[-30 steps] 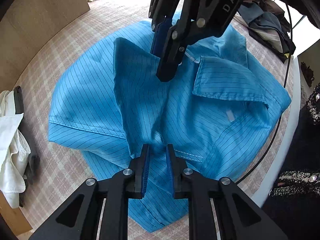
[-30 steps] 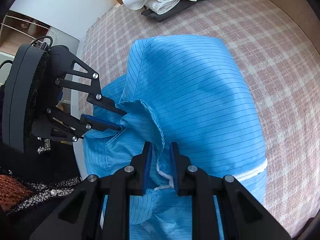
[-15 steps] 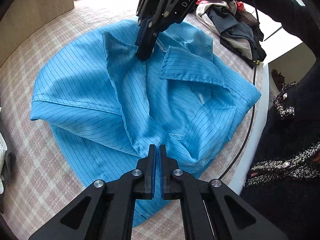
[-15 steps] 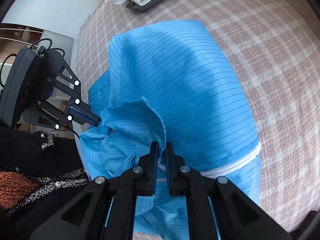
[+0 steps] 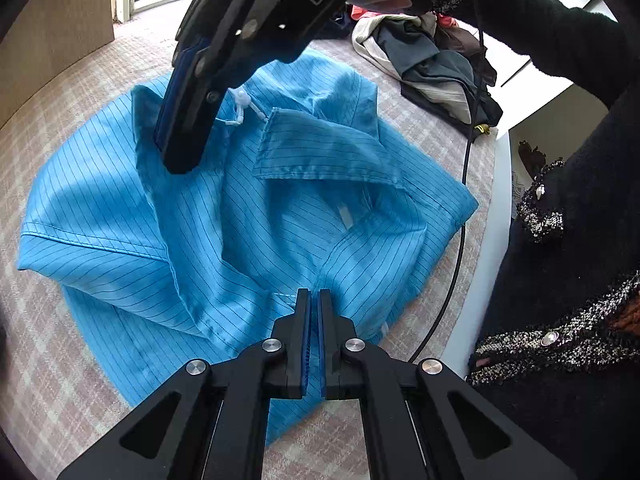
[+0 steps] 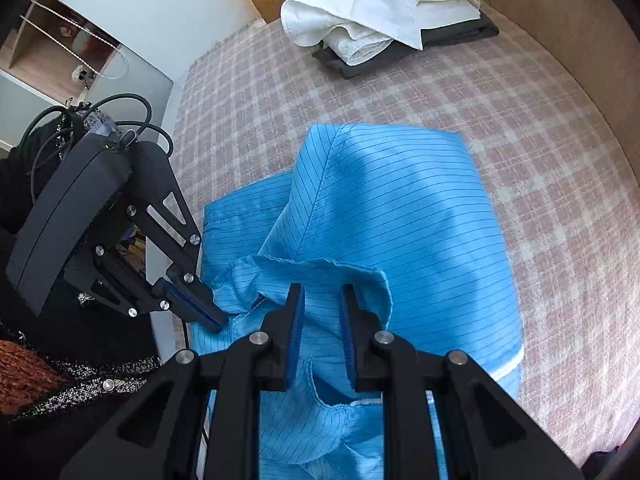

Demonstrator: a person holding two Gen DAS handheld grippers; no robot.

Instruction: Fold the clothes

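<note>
Blue pinstriped shirt (image 5: pixel 248 216) lies rumpled on pink checked cloth (image 6: pixel 400 92). Left gripper (image 5: pixel 314 300) pinches its fabric; right gripper (image 6: pixel 320 312) is opening, loose. Only the right view shows folded white linen (image 6: pixel 376 8).

The left claw (image 5: pixel 314 300) sits tight together at a fold of the shirt (image 5: pixel 248 240), but whether cloth is pinched between its pads cannot be told from either view. The right claw (image 6: pixel 320 312) is opening; its own fingers (image 6: pixel 294 320) hide the shirt's edge below them, so contact there cannot be told. In the left wrist view the right claw (image 5: pixel 182 148) covers part of the collar (image 5: pixel 320 148). The pile (image 5: pixel 436 64) is too jumbled to tell its garments apart. The person's sleeve (image 5: pixel 560 32) is cut off by the frame.
</note>
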